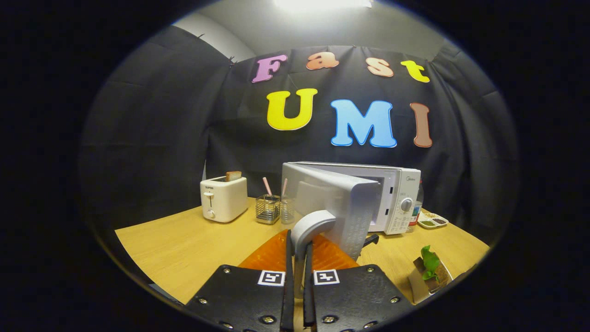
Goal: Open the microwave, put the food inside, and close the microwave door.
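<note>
Against booth wall, toaster [224, 198] parked clear of work. Microwave [396, 198] door [343, 207] swung half open, its handle [309, 230] clamped between gripper [298, 258] fingers for pulling. Orange item [272, 256], probably food plate, kept near fingers for loading.

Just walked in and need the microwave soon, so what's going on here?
A hand-held pair of black tongs is clamped on the curved grey handle of the white microwave's door, which stands partly swung open. An orange ribbed plate lies on the wooden table beneath the tongs.
</note>
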Motion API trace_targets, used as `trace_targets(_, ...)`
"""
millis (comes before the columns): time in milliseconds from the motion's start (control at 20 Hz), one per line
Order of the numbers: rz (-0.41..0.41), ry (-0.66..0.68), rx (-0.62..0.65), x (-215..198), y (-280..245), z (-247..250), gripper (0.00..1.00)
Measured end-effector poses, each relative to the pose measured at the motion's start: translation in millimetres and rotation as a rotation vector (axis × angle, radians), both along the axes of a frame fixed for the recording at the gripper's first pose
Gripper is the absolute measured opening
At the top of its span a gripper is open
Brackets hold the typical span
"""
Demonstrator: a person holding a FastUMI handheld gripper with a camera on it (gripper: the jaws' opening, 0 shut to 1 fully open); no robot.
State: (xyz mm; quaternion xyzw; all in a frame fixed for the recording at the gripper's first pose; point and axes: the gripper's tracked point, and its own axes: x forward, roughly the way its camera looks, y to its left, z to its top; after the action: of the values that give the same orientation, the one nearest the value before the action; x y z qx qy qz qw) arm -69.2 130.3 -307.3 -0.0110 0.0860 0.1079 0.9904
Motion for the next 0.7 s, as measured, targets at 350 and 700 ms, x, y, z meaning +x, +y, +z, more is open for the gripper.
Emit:
trace_targets(350, -0.114, -0.013, 0.018, -9, 45, 3, 0.08)
trace_targets(700, -0.203, -0.056, -0.039, -16, 91, 2, 0.08)
